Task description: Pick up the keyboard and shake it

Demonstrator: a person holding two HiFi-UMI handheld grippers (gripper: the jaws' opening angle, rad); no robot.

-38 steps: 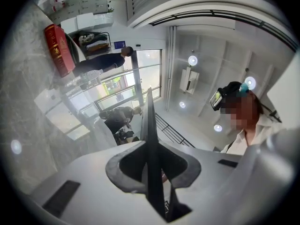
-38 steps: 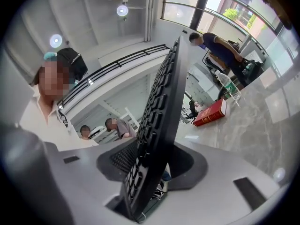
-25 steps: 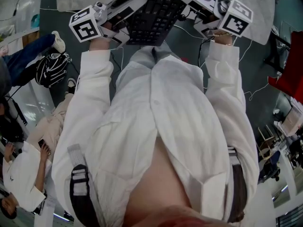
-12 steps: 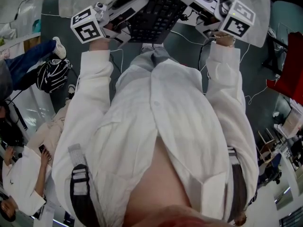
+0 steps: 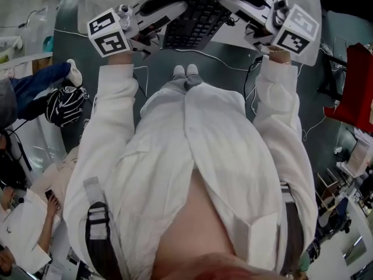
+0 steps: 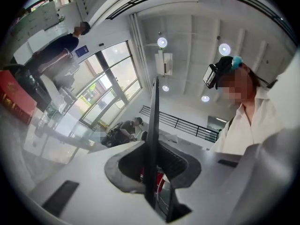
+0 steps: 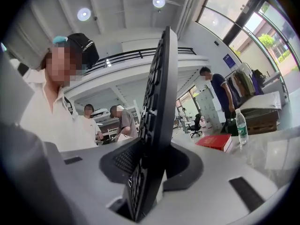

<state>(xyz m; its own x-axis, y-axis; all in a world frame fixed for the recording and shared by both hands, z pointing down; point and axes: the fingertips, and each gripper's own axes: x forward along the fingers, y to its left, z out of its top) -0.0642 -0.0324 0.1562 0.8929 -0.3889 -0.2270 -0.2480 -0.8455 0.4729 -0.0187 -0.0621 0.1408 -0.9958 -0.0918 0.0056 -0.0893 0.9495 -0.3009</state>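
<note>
While the keyboard (image 5: 198,16) is held in the air in front of the person, the left hand-held gripper (image 6: 152,172) pinches one of its ends. The right hand-held gripper (image 7: 150,172) pinches the opposite end, and the key side faces the person.

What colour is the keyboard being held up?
Black all over. The keyboard shows best in the right gripper view.
</note>
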